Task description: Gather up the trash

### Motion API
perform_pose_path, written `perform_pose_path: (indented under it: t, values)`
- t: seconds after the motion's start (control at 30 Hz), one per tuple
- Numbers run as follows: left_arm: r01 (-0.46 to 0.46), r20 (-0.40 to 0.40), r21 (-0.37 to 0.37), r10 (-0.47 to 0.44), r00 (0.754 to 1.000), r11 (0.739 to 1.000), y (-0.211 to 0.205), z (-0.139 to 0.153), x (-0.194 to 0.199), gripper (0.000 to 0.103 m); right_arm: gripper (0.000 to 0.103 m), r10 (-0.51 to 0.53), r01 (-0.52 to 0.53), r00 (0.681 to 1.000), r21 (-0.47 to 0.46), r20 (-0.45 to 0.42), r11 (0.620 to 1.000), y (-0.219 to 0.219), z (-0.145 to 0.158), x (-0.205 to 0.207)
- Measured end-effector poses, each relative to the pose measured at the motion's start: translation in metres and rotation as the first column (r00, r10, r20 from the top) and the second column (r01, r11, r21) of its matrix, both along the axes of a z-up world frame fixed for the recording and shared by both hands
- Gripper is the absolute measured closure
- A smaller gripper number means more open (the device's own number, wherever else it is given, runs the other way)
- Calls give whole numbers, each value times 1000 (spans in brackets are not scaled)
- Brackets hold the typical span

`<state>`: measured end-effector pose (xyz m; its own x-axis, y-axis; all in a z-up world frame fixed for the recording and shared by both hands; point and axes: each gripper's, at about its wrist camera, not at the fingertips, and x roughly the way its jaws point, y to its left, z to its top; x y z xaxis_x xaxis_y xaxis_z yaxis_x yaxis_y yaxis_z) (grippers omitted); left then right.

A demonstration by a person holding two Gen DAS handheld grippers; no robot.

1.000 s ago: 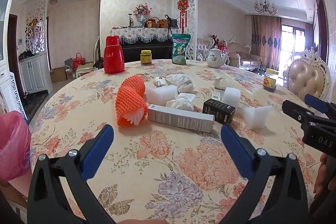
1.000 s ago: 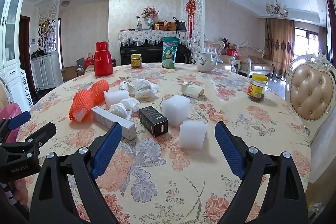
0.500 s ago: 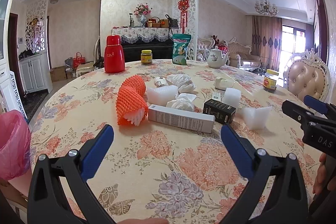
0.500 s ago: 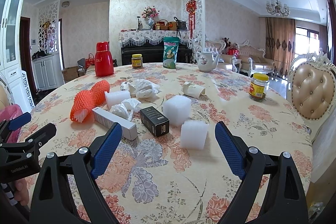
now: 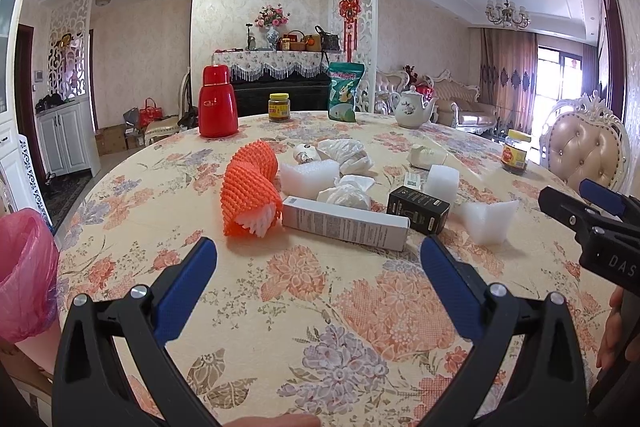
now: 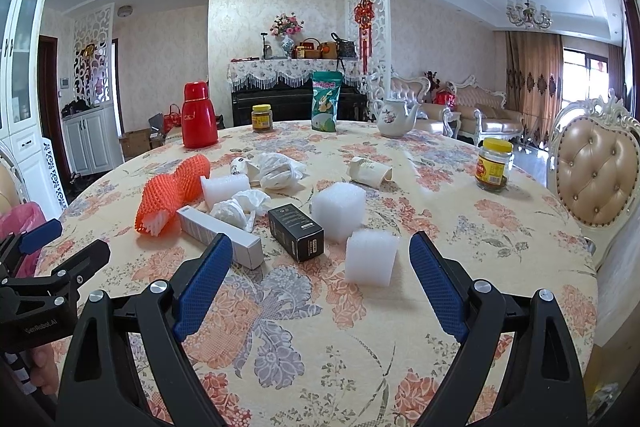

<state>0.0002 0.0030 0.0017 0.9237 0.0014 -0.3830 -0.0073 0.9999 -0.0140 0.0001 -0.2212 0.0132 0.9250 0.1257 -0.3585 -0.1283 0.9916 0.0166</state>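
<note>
Foam block (image 6: 371, 257) betw. right tool (image 6: 320, 285) tips

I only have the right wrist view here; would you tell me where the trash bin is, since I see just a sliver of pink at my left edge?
Observer: The left wrist view shows a pink bin bag standing just off the table's near-left edge, close to the left hand-held gripper.
Operator: Thank you. Is that gripper holding anything?
Observer: No; its jaws are open and empty, aimed at the long white box.
Operator: Is anything hidden behind the black box?
Observer: Yes, a small white card lies flat between the black box and the foam cube.
</note>
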Motion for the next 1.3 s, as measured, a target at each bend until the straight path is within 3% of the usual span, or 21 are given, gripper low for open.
perform_pose_path:
  t: [1.3]
  values:
    - [-7, -6, 6, 7, 1000, 1000, 0, -3, -4, 4, 18, 11, -10, 1000, 44, -21, 999, -6, -8, 2]
